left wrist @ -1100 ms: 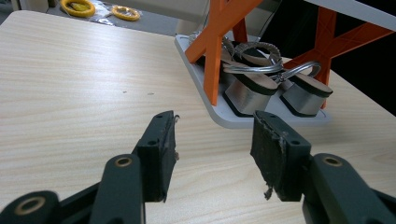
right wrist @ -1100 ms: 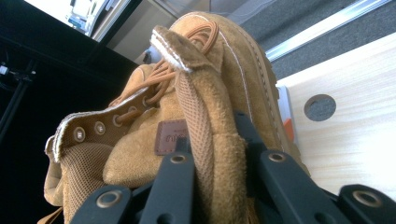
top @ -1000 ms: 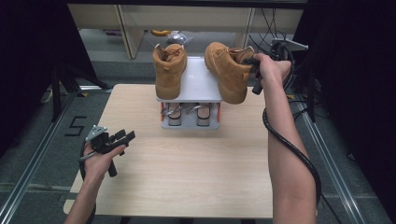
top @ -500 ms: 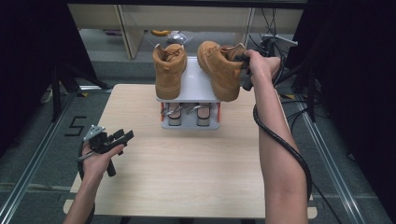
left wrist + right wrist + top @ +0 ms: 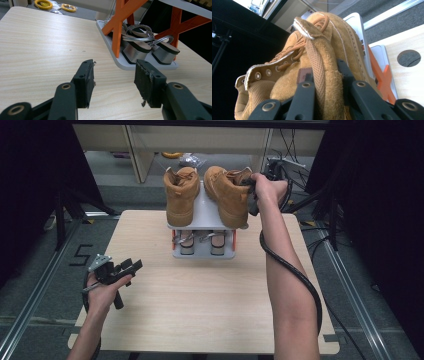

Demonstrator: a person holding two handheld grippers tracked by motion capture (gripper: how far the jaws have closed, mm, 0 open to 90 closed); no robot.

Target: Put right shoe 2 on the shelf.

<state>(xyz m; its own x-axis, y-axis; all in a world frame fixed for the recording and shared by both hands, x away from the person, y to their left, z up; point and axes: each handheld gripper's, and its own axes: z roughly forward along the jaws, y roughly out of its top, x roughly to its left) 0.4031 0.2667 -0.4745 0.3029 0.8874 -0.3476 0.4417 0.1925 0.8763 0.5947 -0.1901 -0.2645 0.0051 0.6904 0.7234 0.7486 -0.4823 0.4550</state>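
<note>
Tan boot (image 5: 227, 195): swung in over rack (image 5: 204, 251) top, beside its mate (image 5: 180, 195); placement near.
Right fingers (image 5: 322, 85): clamped on collar.
Left fingers (image 5: 85, 82): apart, empty.

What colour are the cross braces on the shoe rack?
Orange. The cross braces on the grey shoe rack show best in the left gripper view.

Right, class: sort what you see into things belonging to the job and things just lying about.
In the job: right boot, held by right gripper; left boot; rack.
Lying about: silver shoes, yellow rings, left gripper, open.
</note>
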